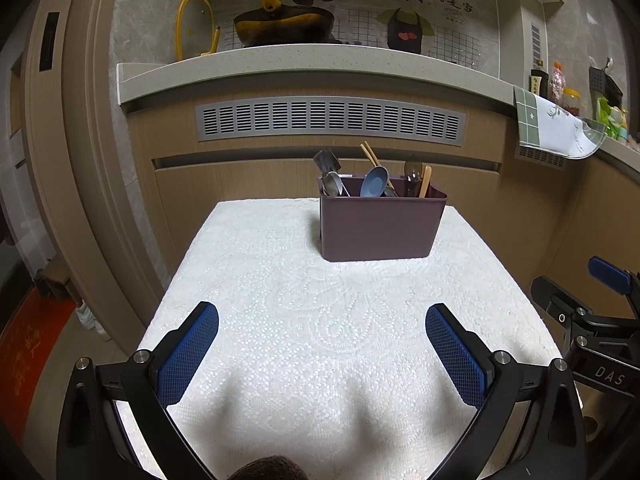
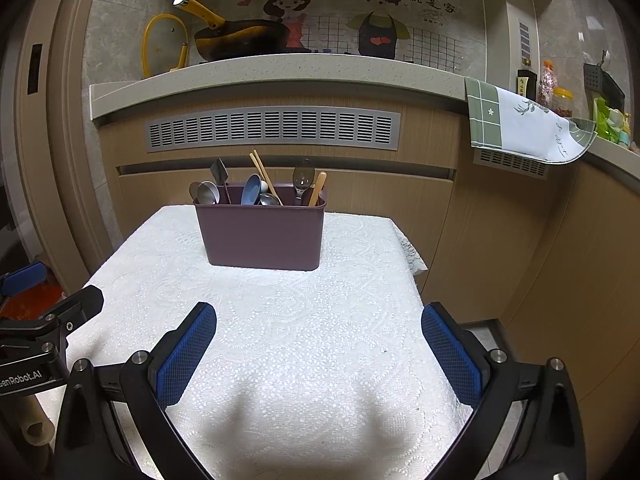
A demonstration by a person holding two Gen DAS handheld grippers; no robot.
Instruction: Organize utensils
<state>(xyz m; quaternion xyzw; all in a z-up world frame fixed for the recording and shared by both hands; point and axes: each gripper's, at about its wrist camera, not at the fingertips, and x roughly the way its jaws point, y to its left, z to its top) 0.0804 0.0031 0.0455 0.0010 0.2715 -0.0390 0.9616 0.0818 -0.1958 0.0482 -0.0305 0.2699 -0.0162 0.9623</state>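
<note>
A maroon utensil holder (image 1: 378, 228) (image 2: 262, 234) stands at the far side of a table with a white lace cloth (image 1: 312, 312) (image 2: 280, 320). In it stand metal spoons (image 1: 332, 185) (image 2: 206, 193), a blue spoon (image 1: 374, 183) (image 2: 251, 190), wooden chopsticks (image 1: 370, 157) (image 2: 262, 172), a dark spatula (image 1: 326, 160) (image 2: 219, 172) and a dark plastic spoon (image 1: 413, 170) (image 2: 303, 179). My left gripper (image 1: 322, 344) is open and empty over the near cloth. My right gripper (image 2: 319, 344) is open and empty, beside the left one.
A kitchen counter (image 1: 304, 60) (image 2: 280, 70) runs behind the table with a yellow-handled pan (image 1: 280, 26) (image 2: 240, 38) and a lid. A green-and-white towel (image 1: 552, 128) (image 2: 524, 124) hangs at the right. Bottles (image 2: 548, 84) stand further right.
</note>
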